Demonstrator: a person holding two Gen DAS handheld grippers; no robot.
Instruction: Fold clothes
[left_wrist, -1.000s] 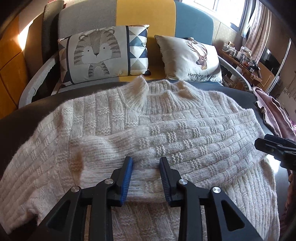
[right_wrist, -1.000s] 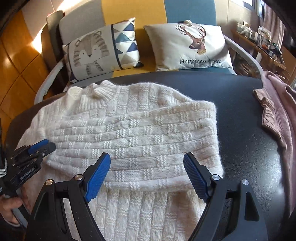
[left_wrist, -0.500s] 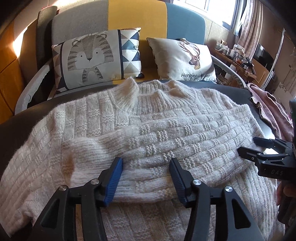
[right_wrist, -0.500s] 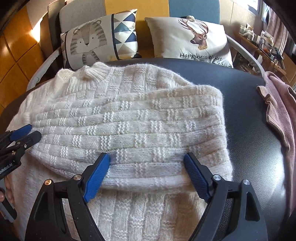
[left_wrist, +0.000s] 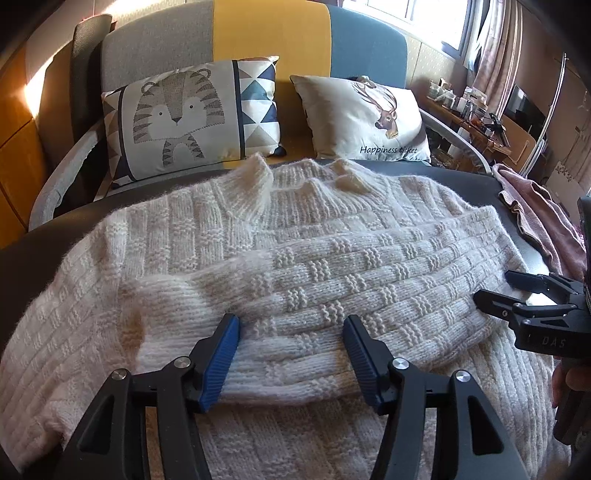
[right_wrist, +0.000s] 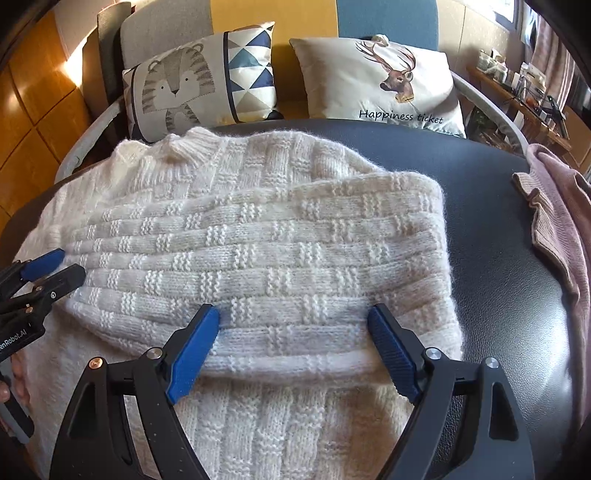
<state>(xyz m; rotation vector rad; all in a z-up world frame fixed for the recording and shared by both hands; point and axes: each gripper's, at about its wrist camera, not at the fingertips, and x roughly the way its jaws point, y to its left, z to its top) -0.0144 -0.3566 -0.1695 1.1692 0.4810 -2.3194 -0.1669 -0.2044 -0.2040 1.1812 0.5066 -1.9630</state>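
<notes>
A cream knitted sweater (left_wrist: 295, 236) lies flat on the dark table, collar toward the sofa. One sleeve (left_wrist: 369, 288) is folded across its body from the right. My left gripper (left_wrist: 291, 328) is open and empty, just above the sleeve's cuff end. My right gripper (right_wrist: 293, 325) is open and empty over the folded sleeve (right_wrist: 258, 266) near the sweater's right edge. The right gripper also shows at the right edge of the left wrist view (left_wrist: 517, 288). The left gripper shows at the left edge of the right wrist view (right_wrist: 55, 269).
A pink garment (right_wrist: 554, 221) lies on the dark table (right_wrist: 498, 258) at the right. Behind the table stands a sofa with a tiger cushion (left_wrist: 184, 114) and a deer cushion (left_wrist: 362, 118). A cluttered wooden shelf (left_wrist: 480, 122) is at the far right.
My left gripper has opened wider and let the sleeve cuff lie on the sweater. Both grippers have drawn back a little. The right gripper stays open.
</notes>
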